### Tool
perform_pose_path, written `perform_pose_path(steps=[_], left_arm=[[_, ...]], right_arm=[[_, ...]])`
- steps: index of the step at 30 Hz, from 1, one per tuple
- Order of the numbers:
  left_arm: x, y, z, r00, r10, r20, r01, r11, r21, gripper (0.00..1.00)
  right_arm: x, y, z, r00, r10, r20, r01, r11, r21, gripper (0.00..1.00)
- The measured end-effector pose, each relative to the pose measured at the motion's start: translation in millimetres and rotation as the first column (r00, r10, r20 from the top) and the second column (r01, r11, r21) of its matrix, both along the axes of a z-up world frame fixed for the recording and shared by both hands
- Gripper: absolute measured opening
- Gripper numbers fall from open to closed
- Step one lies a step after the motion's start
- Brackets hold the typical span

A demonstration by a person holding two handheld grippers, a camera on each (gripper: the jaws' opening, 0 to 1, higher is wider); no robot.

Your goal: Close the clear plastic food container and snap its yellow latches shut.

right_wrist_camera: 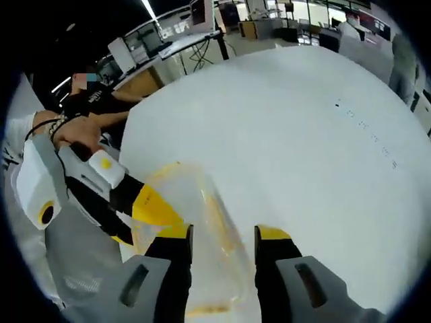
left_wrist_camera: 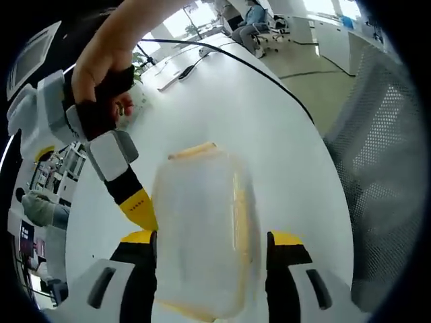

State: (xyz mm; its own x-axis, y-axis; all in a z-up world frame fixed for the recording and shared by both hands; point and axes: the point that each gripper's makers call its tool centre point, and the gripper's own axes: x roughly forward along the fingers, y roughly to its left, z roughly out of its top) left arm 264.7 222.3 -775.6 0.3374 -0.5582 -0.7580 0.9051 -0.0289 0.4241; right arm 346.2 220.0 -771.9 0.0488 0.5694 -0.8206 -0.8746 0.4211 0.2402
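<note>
— Container (left_wrist_camera: 202,229), clear plastic, lies on the white table (left_wrist_camera: 269,121). Where does it sit against the left gripper (left_wrist_camera: 212,242)?

— Between its two yellow-tipped jaws, in the left gripper view. The jaws stand spread on either side of the box; whether they press its walls I cannot tell, the picture is blurred there.

— And the latches?

— One yellow latch (left_wrist_camera: 194,151) runs along the far edge, another yellow strip (left_wrist_camera: 239,215) along the side nearer the right-hand jaw. Whether they are snapped down I cannot tell.

— The right gripper (right_wrist_camera: 222,235)?

— In the right gripper view its jaws stand apart, with the container (right_wrist_camera: 202,229) lying between and just ahead of them. In the left gripper view its yellow tip (left_wrist_camera: 140,208) comes in beside the box, with a hand (left_wrist_camera: 101,74) around the grip.

— Any writing or brand?

— None legible on the box. Small dark marks (right_wrist_camera: 363,128) dot the table, too small to read.
</note>
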Motion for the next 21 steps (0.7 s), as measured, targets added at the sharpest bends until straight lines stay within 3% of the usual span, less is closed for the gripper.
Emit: perform_pose_path(steps=[8,16,19,21], left_arm=[[-1.6,1.6,10.7,0.997,0.024,-0.069,-0.029,0.997,-0.075,0.77],[7.1,11.3,16.6,0.986,0.087,-0.141,-0.102,0.989,-0.103,0.80],[11.8,16.4,16.7,0.986,0.103,-0.134,-0.116,0.988,-0.097,0.84],[12.8,19.5,17.1,0.980,0.117,-0.162,-0.134,0.986,-0.098,0.86]], right_arm=[[-7.7,-0.5,12.9,0.999,0.022,0.033,-0.023,0.999,0.027,0.39],[-15.1,-5.6,13.6,0.996,0.059,0.063,-0.060,0.998,0.012,0.40],[-18.8,-9.2,13.3,0.994,0.083,0.072,-0.083,0.997,0.000,0.45],[-21.7,-11.6,13.5,0.993,0.092,0.079,-0.091,0.996,-0.008,0.49]])
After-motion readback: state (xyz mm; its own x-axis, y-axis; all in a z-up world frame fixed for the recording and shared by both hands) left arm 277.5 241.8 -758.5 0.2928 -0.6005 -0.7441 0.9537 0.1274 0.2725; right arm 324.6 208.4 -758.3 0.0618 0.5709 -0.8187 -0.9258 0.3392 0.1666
